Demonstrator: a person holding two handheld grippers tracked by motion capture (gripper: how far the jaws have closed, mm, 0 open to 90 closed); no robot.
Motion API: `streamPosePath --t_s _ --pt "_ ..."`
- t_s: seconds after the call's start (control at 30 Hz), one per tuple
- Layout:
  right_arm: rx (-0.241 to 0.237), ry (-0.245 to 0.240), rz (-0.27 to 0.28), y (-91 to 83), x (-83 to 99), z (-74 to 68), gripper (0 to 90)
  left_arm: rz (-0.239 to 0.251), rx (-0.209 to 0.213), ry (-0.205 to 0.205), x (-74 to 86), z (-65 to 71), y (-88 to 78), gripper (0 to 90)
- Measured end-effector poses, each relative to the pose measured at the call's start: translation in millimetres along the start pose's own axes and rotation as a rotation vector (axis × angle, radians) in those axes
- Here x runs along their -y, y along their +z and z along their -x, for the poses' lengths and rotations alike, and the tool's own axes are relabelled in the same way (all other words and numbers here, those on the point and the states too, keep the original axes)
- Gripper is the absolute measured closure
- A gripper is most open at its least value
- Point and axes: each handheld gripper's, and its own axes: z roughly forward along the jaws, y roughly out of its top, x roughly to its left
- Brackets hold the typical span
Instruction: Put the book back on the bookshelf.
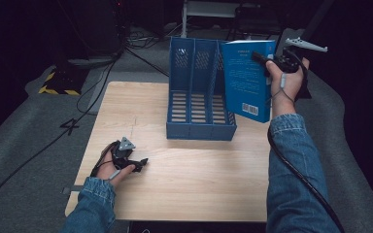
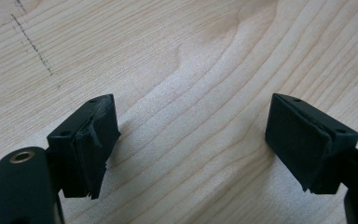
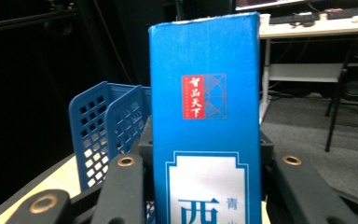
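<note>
The worktop (image 1: 189,170) is pale wood with a clear wavy grain and a matt, smooth finish, and the floor (image 1: 24,131) round it is grey, rough carpet. The rack (image 1: 194,97) at the far edge looks like blue moulded plastic, slightly shiny, its walls pierced with holes and slots, while the book (image 3: 205,121) has a smooth blue paper cover with a faint sheen. The fingers (image 2: 88,140) are matt black plastic with frayed black tape on the pads and brass-coloured rivets.
</note>
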Motion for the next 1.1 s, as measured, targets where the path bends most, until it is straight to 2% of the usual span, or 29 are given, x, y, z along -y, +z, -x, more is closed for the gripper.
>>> streamPosePath --t_s 0.3,0.43,0.57,0.73,0.9,0.97,1.1 --pt "0.079 0.027 -0.019 19.2 -12.0 -19.5 61.6 0.0 -0.001 -0.001 0.0 0.1 0.0 17.7" --pt "0.092 0.031 -0.009 25.7 -16.4 -27.0 61.6 -0.002 0.0 0.003 0.0 -0.1 -0.1 17.7" --pt "0.088 0.063 0.003 38.9 -17.4 -34.6 61.6 -0.002 -0.001 0.002 0.0 -0.1 -0.1 17.7" --pt "0.08 0.049 0.033 44.9 -19.2 -40.9 61.5 -0.003 0.0 0.003 0.0 -0.2 -0.2 17.7" --pt "0.07 0.051 0.055 46.1 -20.9 -39.8 61.5 -0.002 0.001 0.003 0.0 -0.1 -0.1 17.7" --pt "0.065 0.05 0.069 48.7 -18.3 -39.0 61.5 -0.003 0.001 0.003 0.0 -0.2 -0.1 17.7" --pt "0.061 0.043 0.057 60.3 -4.0 -37.9 61.4 -0.002 0.001 0.003 0.0 -0.1 -0.1 17.7"
